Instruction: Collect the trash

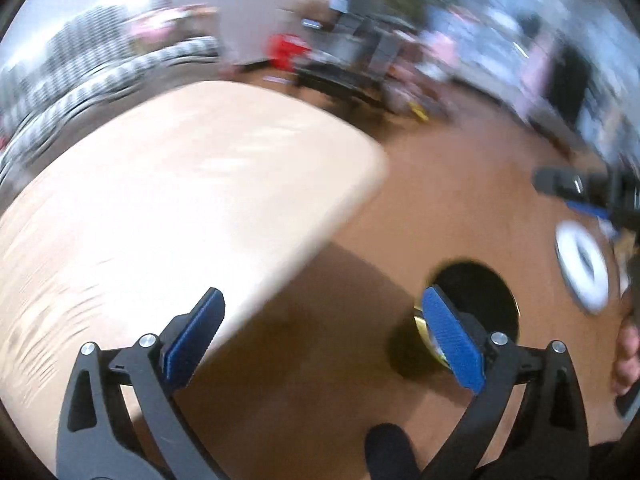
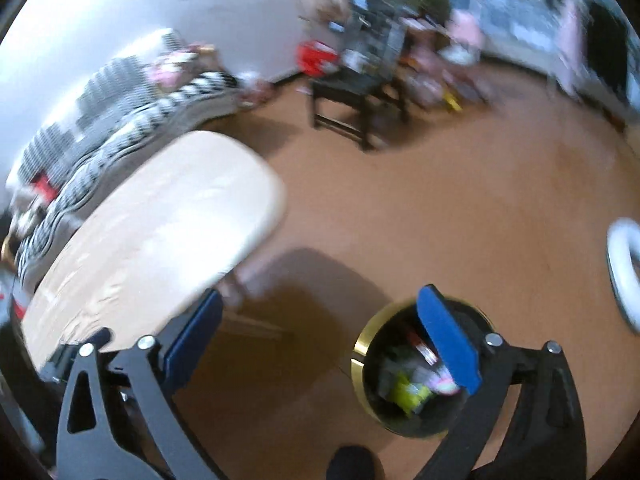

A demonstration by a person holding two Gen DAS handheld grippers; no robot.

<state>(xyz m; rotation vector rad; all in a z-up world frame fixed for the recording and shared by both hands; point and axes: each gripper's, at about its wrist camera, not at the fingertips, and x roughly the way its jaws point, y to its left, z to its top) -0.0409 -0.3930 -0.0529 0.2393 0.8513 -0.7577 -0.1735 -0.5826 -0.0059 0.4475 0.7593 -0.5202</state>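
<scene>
- Brass-rimmed trash bin at five o'clock on the floor already holds wrappers.
- Left gripper and right gripper: fingers spread, empty.
- Table looks bare; little seems left.

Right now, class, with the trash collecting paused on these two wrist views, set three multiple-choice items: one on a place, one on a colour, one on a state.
1. Where does the bin stand?
A. on the table
B. on the floor beside the table
C. on the sofa

2. What colour are the pads on each tool?
A. blue
B. red
C. green

3. How is the right tool now?
A. shut on a wrapper
B. shut on nothing
C. open, holding nothing

Answers:
1 B: the bin sits on the brown floor, off the pale table.
2 A: both views show blue pads.
3 C: its jaws stand wide apart with only floor between; the trash lies inside the bin.
</scene>
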